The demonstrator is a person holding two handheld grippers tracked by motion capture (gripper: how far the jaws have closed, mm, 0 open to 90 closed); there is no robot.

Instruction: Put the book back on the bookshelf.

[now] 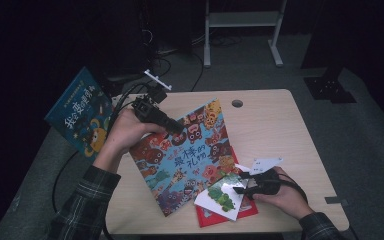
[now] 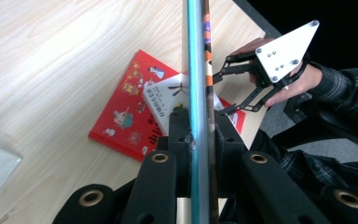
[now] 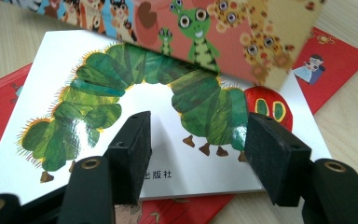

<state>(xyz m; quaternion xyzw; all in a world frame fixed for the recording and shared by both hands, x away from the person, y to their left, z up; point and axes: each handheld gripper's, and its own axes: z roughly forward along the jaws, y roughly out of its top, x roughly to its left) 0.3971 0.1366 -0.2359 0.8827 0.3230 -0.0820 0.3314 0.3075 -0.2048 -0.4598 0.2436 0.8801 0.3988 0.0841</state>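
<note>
Left hand-held gripper [image 2: 199,135] clamps the monster book's [image 1: 187,155] edge; right hand-held gripper [image 3: 198,154] gapes over the caterpillar book [image 3: 168,140].

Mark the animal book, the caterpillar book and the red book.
animal book [image 1: 190,155], high view, middle of its cover.
caterpillar book [image 3: 168,140], right gripper view, white cover under the caterpillar's arch.
red book [image 2: 126,116], left gripper view, middle of its cover.
</note>
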